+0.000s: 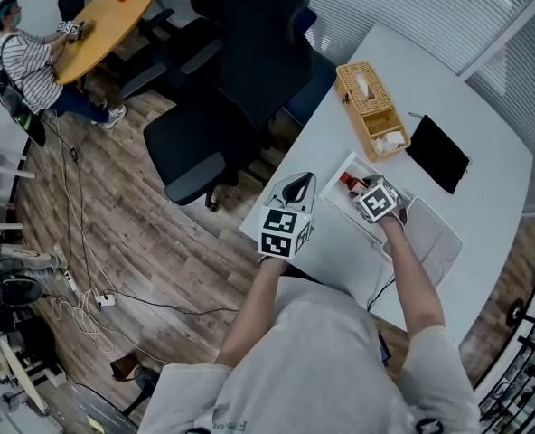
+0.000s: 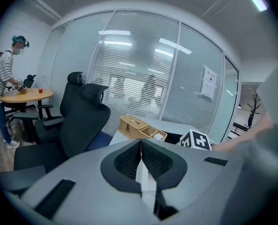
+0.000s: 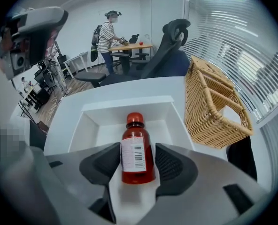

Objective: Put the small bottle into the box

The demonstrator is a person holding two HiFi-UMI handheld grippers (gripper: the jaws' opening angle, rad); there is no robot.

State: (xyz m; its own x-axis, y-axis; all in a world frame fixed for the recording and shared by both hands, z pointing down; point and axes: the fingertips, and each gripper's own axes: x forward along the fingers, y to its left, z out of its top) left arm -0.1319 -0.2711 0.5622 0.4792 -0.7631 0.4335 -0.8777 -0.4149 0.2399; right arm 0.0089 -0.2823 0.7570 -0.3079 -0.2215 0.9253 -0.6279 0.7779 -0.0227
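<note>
Count: one small bottle (image 3: 137,154), one white box (image 3: 85,129), one wicker basket (image 3: 214,108), one flat black pad (image 1: 437,154), all on one white table (image 1: 484,165). Two hand-held grippers are present. The left gripper view shows two black office chairs (image 2: 85,123) beside the table. One person (image 3: 108,35) stands at a round orange table (image 1: 105,21) well apart.

Right gripper (image 3: 138,149): jaws set narrow, one pad against each side of the small bottle at its lower half. The label with its barcode faces up between the pads. The bottle's base lies nearest the gripper body.

Position: the small bottle is inside the outline of the white box, within its walls. Whether it rests on the box floor cannot be determined. The wicker basket stands just beside the box, on the right in the right gripper view.

Orientation: the small bottle lies flat. Its long axis runs straight along the line of the jaws, red cap pointing away from the gripper toward the far wall of the box.

Left gripper (image 2: 141,144): jaws fully together, pads meeting at the tips, nothing between them. It is held at the table's near edge, apart from the box.
</note>
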